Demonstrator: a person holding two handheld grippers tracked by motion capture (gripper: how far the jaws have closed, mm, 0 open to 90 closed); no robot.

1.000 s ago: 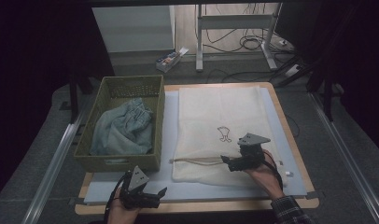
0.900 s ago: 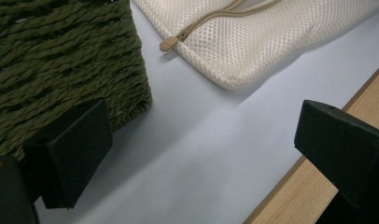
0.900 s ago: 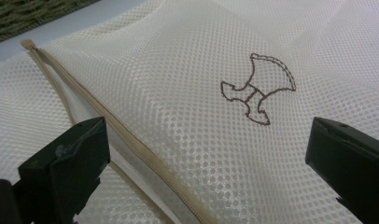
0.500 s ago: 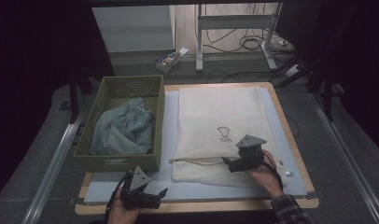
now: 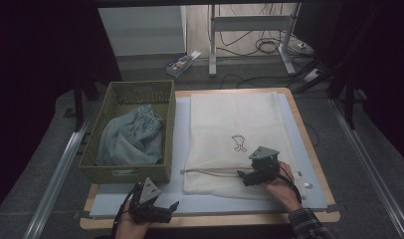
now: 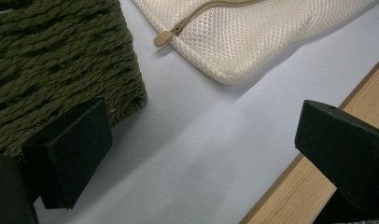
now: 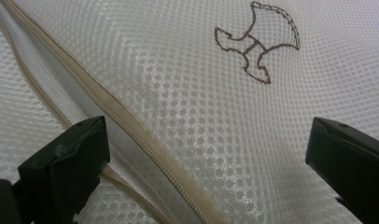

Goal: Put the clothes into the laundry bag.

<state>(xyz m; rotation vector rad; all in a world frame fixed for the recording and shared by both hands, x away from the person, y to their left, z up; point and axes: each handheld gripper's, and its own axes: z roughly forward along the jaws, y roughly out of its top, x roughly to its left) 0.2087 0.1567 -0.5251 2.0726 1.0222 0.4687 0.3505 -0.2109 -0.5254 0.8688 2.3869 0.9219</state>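
Note:
A cream mesh laundry bag (image 5: 240, 134) lies flat on the pale mat, with a small brown embroidered mark (image 5: 238, 143) and a tan zipper (image 5: 210, 171) along its near edge. My right gripper (image 5: 244, 178) rests on the bag's near part, jaws wide open over the zipper (image 7: 145, 154) and mesh (image 7: 201, 107). My left gripper (image 5: 167, 209) is open at the table's front edge, empty, pointing toward the bag's corner (image 6: 225, 70) and the zipper pull (image 6: 163, 39). The woven green basket (image 5: 165, 144) holds a blue-grey garment (image 5: 130, 139).
The basket wall (image 6: 61, 56) stands close beside my left gripper's left jaw. The wooden table edge (image 6: 290, 186) runs under its right jaw. A small white object (image 5: 307, 185) lies on the mat right of the bag. Cables and a desk frame are on the floor beyond.
The left gripper has shifted slightly at the front edge. The right gripper stays on the bag in nearly the same spot.

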